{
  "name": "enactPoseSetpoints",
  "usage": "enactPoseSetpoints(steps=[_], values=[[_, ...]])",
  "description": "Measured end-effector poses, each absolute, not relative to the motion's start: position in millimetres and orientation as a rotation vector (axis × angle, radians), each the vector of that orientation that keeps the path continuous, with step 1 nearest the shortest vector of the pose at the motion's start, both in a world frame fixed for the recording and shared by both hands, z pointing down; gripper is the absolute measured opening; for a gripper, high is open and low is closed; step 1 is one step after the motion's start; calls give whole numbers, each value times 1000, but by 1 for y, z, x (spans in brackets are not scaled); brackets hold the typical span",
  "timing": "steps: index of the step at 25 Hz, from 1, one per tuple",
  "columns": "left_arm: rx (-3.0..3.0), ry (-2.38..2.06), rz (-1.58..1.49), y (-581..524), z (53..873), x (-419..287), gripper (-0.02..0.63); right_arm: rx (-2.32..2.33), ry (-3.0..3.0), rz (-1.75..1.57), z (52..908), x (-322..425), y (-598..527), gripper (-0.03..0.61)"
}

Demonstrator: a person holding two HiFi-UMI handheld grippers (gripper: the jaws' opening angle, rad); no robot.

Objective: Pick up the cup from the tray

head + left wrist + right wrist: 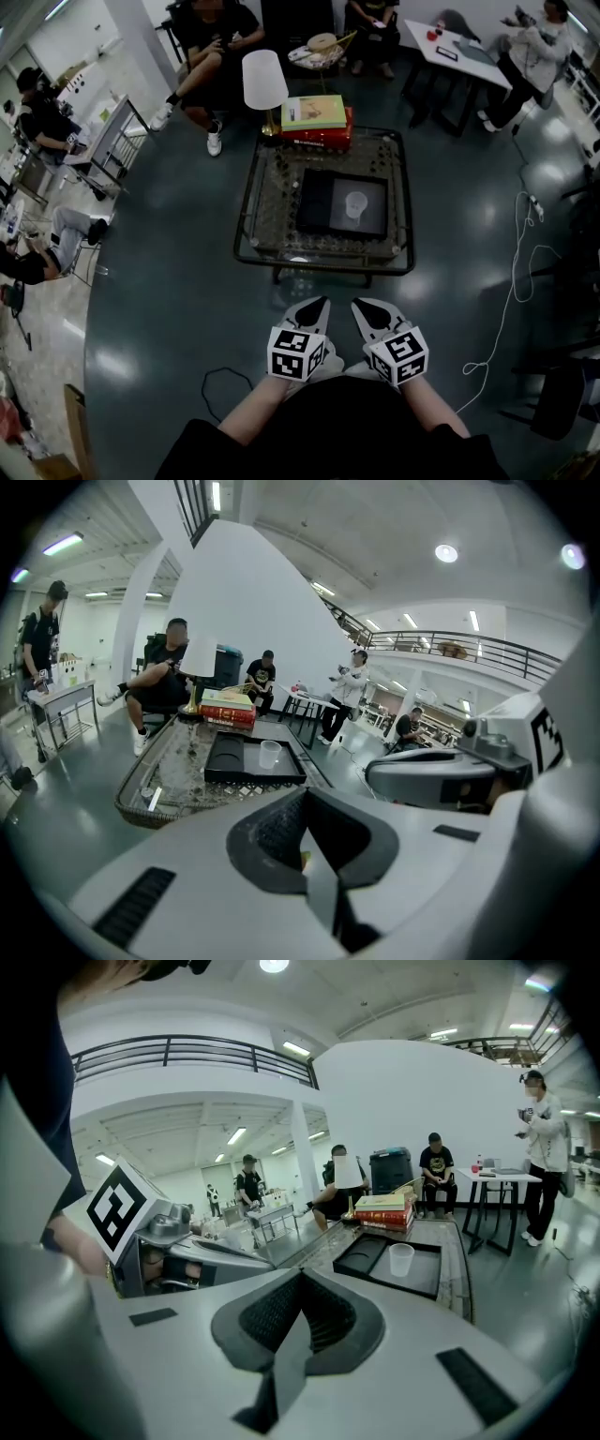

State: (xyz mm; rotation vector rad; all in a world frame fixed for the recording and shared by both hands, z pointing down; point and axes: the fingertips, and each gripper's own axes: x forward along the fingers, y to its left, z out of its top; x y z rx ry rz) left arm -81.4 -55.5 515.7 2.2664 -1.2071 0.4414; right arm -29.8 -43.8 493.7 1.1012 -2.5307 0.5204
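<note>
Head view: the left tool (312, 309) and right tool (367, 311) sit side by side, each with jaws pressed together on nothing. Well ahead of both, the cup (355, 204) stands upright in the tray (317, 202) on the counter (251, 220).

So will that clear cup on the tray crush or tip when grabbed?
Probably light: the cup looks thin, translucent and seems empty, so a firm squeeze may dent it. It stands upright and alone on the flat tray, so a sideways nudge could tip or slide it.
</note>
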Motion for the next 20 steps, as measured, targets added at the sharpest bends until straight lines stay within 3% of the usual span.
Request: enactPoseSetpoints(steps=[20], values=[[2246, -1205, 470, -117, 548, -67, 11, 1161, -2462, 558, 510, -9, -99, 12]])
